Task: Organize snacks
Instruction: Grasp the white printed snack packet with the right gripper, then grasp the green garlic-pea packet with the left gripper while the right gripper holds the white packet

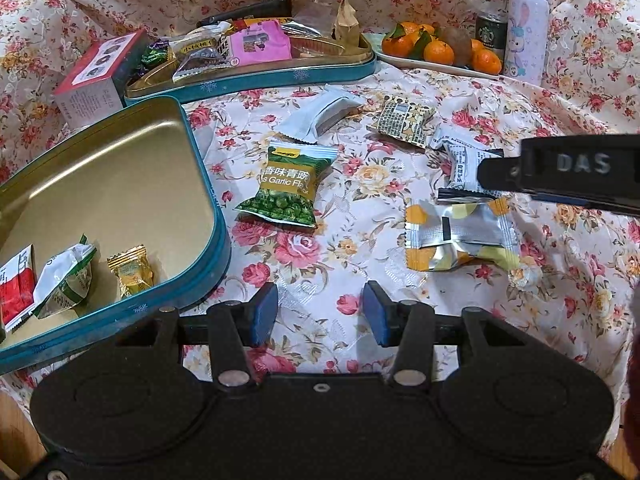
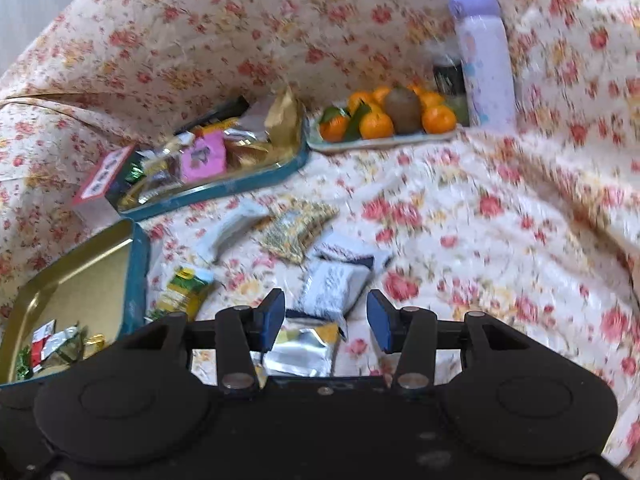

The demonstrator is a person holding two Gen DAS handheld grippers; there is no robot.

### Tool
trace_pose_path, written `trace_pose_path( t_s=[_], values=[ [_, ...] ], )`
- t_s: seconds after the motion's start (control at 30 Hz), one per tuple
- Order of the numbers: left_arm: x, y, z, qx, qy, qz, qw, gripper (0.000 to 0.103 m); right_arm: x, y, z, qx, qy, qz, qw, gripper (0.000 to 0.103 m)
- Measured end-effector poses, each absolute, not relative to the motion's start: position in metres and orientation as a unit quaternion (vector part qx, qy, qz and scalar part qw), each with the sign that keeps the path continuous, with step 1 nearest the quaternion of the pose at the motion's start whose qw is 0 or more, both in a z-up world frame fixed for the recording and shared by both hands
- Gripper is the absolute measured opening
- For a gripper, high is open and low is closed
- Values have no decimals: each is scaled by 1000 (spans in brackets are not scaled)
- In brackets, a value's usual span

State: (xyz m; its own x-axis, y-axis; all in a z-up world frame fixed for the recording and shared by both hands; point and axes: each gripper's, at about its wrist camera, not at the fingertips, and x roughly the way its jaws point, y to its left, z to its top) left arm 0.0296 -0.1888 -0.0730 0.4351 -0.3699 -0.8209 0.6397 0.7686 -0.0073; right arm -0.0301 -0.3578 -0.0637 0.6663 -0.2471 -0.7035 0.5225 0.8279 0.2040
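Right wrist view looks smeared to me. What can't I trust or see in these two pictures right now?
- Right wrist view: motion blur; print on the white packet unreadable.
- Right wrist view: silver-yellow packet partly behind the gripper body.
- Left wrist view: red-white packet in the open tin cut by the left edge.
- Left wrist view: right gripper's fingertips hidden, only its side shows.

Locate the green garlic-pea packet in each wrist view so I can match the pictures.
Left wrist: green pea packet, centre-left on the cloth, right of the near tin.
Right wrist: green pea packet, lower left, blurred, again right of the near tin.
Shared landmark: purple bottle.
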Motion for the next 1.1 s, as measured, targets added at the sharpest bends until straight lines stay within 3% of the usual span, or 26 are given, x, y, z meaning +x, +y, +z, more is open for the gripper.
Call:
trace_pose_path(
  t_s=[0.2, 0.4, 0.47, 0.53, 1.1],
  values=[
    [29, -189, -73, 155, 436, -302, 834, 54, -10, -373, -74, 247, 356, -214, 876, 48],
    [30, -189, -73, 156, 438, -302, 832, 54, 15, -368, -87, 212, 381, -225, 871, 49],
    [29, -189, -73, 157, 438, -301, 832, 54, 16, -367, -91, 205, 386, -231, 869, 44],
    [29, -190, -73, 159, 437, -301, 832, 54, 14, -365, -91, 194, 382, -237, 872, 39],
    [31, -193, -73, 159, 447, -290, 831, 55, -42, -353, -85, 170, 402, -213, 874, 39]
  ],
)
